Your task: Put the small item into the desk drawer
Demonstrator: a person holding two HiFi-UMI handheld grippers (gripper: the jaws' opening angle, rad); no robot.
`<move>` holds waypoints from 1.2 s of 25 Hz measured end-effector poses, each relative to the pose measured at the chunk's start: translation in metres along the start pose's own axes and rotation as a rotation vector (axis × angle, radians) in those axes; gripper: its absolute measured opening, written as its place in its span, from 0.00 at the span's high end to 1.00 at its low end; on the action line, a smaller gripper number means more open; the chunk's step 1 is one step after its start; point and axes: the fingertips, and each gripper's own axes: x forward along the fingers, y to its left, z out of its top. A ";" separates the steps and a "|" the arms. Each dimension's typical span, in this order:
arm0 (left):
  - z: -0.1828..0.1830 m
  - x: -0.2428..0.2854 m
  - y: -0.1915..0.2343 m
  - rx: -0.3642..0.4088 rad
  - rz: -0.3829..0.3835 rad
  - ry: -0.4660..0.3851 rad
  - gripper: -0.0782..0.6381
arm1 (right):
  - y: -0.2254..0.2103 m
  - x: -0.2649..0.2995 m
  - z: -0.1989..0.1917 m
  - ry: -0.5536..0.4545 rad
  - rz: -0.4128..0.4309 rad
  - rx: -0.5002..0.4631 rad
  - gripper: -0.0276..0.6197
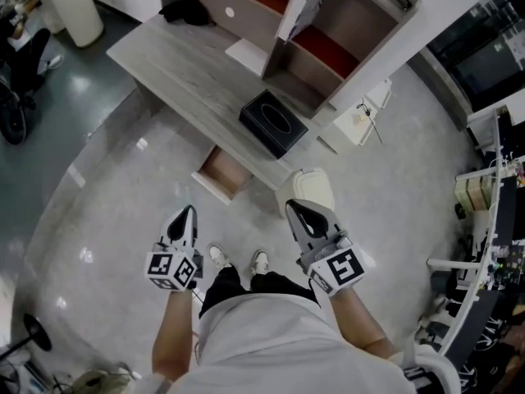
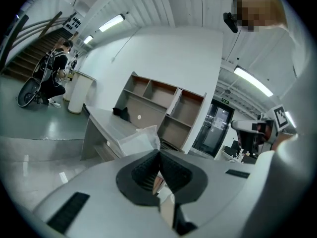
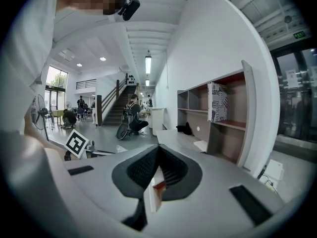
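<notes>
Polished grey floor [image 1: 107,220] lies beneath both claws. The left gripper [image 1: 190,211] and right gripper [image 1: 292,206] are each pinched together on nothing, short of the desk [image 1: 180,64]. Its drawer [image 1: 212,189] stands pulled out. No small item is discernible, so I judge the placing either finished or unstarted.

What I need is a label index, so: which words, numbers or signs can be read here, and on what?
Nothing reads surely.
White patterned box on the red-lined wooden shelf: dark print, too blurred.
Green sign above the glass door: too small.
High green sign: too small.
Paper sheets on the dark glass panel: too small.
</notes>
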 end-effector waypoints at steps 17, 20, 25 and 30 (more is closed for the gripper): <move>-0.120 0.104 0.060 -0.125 -0.051 0.270 0.87 | -0.016 0.002 -0.029 0.093 -0.116 0.037 0.92; -0.144 0.120 0.074 -0.098 -0.045 0.328 0.87 | -0.021 0.004 -0.031 0.098 -0.129 0.043 0.92; -0.182 0.136 0.087 -0.098 -0.065 0.432 0.87 | -0.027 0.002 -0.038 0.113 -0.155 0.049 0.92; -0.206 0.157 0.102 -0.188 -0.087 0.467 0.87 | -0.035 0.002 -0.050 0.149 -0.183 0.068 0.92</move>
